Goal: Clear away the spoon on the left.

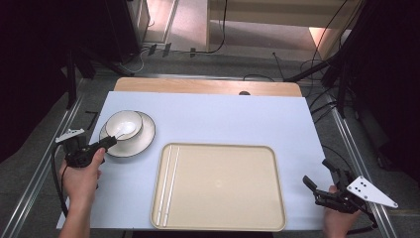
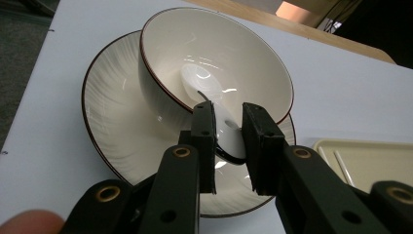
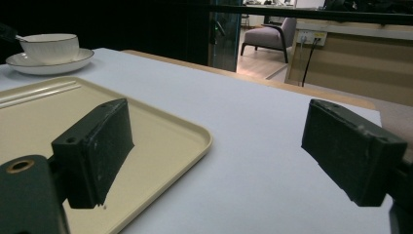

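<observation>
A white bowl (image 1: 118, 122) stands on a ribbed plate (image 1: 144, 140) at the table's left. A white spoon (image 2: 204, 80) lies in the bowl, its handle sticking out over the rim. My left gripper (image 1: 111, 142) reaches in from the left. In the left gripper view its jaws (image 2: 229, 131) stand on either side of the handle, which fills the gap between the pads. At the table's right edge my right gripper (image 1: 317, 171) rests, its jaws (image 3: 214, 141) wide apart with nothing between them.
A beige tray (image 1: 218, 145) lies front and centre with a pair of white chopsticks (image 1: 168, 183) along its left side. The tray's corner (image 3: 185, 131) sits just left of the right gripper. Bare white tabletop (image 1: 223, 119) stretches behind the tray.
</observation>
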The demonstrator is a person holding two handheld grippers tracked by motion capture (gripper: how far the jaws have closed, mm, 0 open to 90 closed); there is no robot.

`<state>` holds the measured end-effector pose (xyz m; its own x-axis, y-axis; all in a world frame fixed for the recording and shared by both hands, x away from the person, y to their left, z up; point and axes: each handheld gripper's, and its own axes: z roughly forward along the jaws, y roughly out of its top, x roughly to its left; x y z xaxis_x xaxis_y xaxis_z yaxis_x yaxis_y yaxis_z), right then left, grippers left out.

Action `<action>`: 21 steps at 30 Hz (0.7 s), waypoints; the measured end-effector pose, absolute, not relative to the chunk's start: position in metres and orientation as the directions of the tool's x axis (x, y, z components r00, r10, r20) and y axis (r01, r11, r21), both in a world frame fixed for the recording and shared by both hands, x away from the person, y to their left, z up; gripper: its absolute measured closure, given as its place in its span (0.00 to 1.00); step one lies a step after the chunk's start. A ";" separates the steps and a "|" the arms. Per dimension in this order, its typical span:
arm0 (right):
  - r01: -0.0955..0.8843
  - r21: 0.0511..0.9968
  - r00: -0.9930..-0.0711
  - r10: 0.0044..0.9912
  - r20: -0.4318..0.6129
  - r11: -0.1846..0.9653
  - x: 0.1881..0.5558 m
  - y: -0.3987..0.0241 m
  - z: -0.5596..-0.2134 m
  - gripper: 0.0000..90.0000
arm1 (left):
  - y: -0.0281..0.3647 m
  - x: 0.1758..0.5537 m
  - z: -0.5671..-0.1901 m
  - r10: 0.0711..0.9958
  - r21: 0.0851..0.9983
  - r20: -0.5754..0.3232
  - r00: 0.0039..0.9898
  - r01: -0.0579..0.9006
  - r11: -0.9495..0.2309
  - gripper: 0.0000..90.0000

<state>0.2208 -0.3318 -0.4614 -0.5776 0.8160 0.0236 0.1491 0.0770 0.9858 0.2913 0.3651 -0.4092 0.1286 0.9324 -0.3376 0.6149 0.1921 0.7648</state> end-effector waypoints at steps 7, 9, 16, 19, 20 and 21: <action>0.150 0.986 -0.576 0.817 0.025 0.076 0.220 -0.332 -0.461 0.13 | 0.361 0.291 -0.409 0.932 0.772 -0.328 0.156 0.613 0.169 0.86; 0.149 0.986 -0.576 0.817 0.023 0.077 0.220 -0.332 -0.461 0.13 | 0.360 0.290 -0.409 0.930 0.776 -0.326 0.169 0.610 0.161 0.86; 0.148 0.986 -0.574 0.818 0.019 0.080 0.220 -0.332 -0.461 0.13 | 0.359 0.290 -0.409 0.931 0.782 -0.318 0.179 0.604 0.151 0.88; 0.148 0.986 -0.575 0.818 0.019 0.081 0.220 -0.331 -0.461 0.13 | 0.359 0.290 -0.410 0.928 0.778 -0.322 0.185 0.611 0.148 0.90; 0.148 0.986 -0.575 0.818 0.020 0.081 0.220 -0.331 -0.461 0.13 | 0.359 0.290 -0.410 0.922 0.775 -0.335 0.193 0.612 0.154 0.92; 0.148 0.986 -0.577 0.817 0.018 0.083 0.220 -0.331 -0.461 0.13 | 0.359 0.289 -0.410 0.920 0.787 -0.341 0.193 0.594 0.166 0.96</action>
